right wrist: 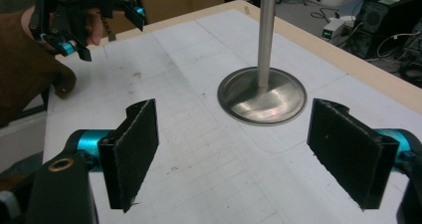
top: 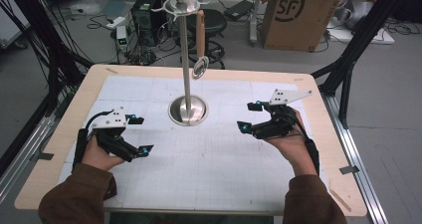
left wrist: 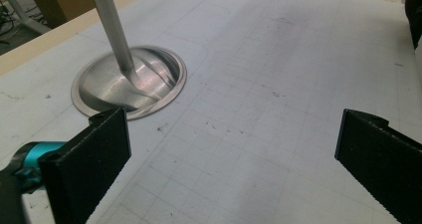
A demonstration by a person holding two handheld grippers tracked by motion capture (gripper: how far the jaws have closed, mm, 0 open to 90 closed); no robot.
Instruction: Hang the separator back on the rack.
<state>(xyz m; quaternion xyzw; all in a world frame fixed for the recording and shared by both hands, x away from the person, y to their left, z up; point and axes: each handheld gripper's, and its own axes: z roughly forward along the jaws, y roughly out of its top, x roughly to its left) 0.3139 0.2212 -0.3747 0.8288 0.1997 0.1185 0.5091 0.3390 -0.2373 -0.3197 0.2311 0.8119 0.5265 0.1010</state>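
Note:
A metal stand with a round base and a tall pole rises from the middle of the white grid mat. From a hook at its top hangs a utensil with a wooden handle and a round metal head. My left gripper is held left of the base, open and holding nothing. My right gripper is held right of the base, also open and holding nothing. The left gripper view shows the base beyond wide-apart jaws. The right gripper view shows the base between its open jaws.
The mat lies on a wooden table with rounded corners. Behind the table are a cardboard box, a black stool, a computer case and cables on the floor. Black frame bars stand at the right.

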